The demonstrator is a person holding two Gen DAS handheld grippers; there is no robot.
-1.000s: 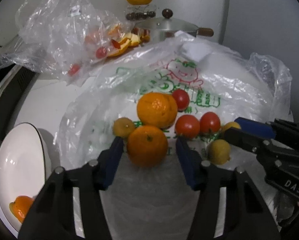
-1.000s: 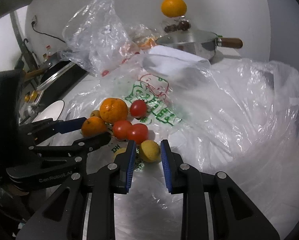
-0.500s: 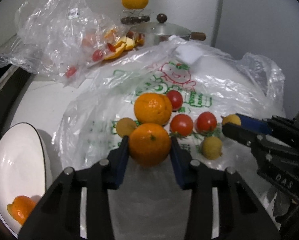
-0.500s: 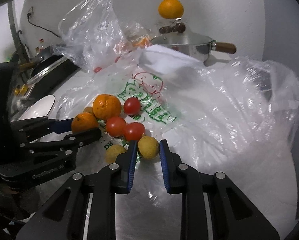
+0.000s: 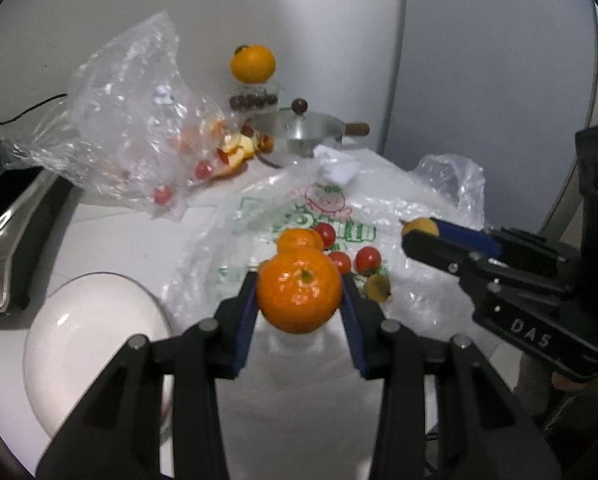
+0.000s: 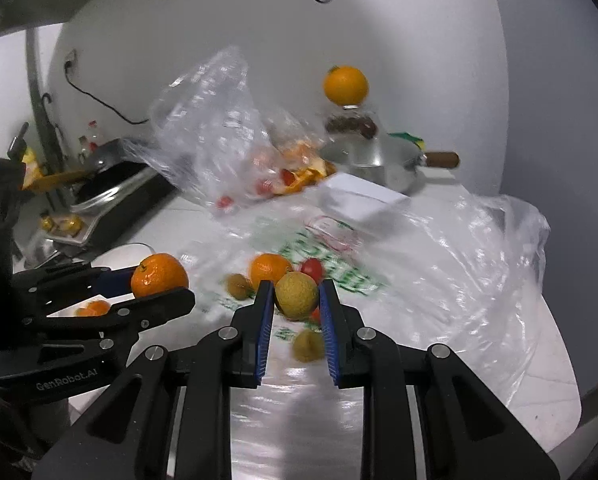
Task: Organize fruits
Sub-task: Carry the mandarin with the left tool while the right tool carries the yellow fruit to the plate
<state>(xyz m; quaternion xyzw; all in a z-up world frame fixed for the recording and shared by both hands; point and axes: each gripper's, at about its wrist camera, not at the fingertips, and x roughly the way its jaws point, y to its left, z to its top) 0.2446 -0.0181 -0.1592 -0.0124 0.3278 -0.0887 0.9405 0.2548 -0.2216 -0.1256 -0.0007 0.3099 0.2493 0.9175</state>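
Note:
My left gripper (image 5: 299, 296) is shut on an orange mandarin (image 5: 299, 294) and holds it above the printed plastic bag (image 5: 419, 216). Seen from the right wrist, the same mandarin (image 6: 159, 275) sits between the left gripper's fingers at left. My right gripper (image 6: 295, 300) is shut on a small yellow-brown fruit (image 6: 297, 294), lifted off the bag (image 6: 439, 264). On the bag lie another mandarin (image 5: 299, 239), three red tomatoes (image 5: 367, 258) and small yellowish fruits (image 5: 377, 286). A white bowl (image 5: 83, 344) stands at lower left.
A crumpled clear bag (image 5: 127, 120) with peels and tomatoes lies at the back left. Behind it a steel pot (image 5: 303, 134) stands by the wall, with an orange (image 5: 253, 63) on a jar. A dark sink edge (image 5: 15, 216) runs along the left.
The left gripper closed on the front mandarin and lifted it off the bag. The right gripper closed on a small yellow fruit and raised it too. Both views pulled back and up.

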